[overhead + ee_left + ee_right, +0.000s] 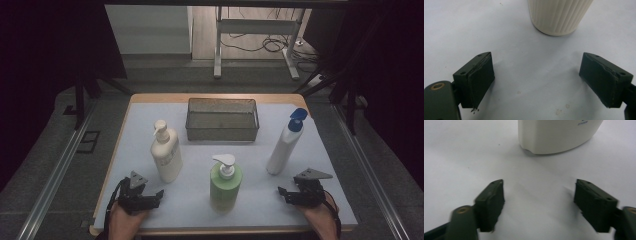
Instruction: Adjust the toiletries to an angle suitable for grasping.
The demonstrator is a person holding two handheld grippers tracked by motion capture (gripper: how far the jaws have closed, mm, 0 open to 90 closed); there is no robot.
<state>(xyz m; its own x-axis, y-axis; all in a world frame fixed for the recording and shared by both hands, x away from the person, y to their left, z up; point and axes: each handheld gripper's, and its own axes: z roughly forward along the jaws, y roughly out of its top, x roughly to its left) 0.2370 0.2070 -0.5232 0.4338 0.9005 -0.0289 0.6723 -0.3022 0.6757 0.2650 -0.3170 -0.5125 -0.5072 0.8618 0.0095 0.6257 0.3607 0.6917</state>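
Both grippers rest at the near table edge, jaws apart, nothing between them. Left gripper (pixel 150 196) faces the cream bottle (pixel 166 152), left of the green bottle (pixel 226 182); right gripper (pixel 289 194) faces the white bottle (pixel 284 146), right of it. Basket (pixel 222 119) sits behind green. Bottles likely rigid, smooth, top-heavy: grip mid-body. Cream's ribbed base aids grip. Open mat (pixel 195 200) around; white stands near the mat's right edge.

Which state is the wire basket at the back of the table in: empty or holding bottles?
Empty. The wire basket shows bare mesh inside, and all three bottles stand on the table outside it.
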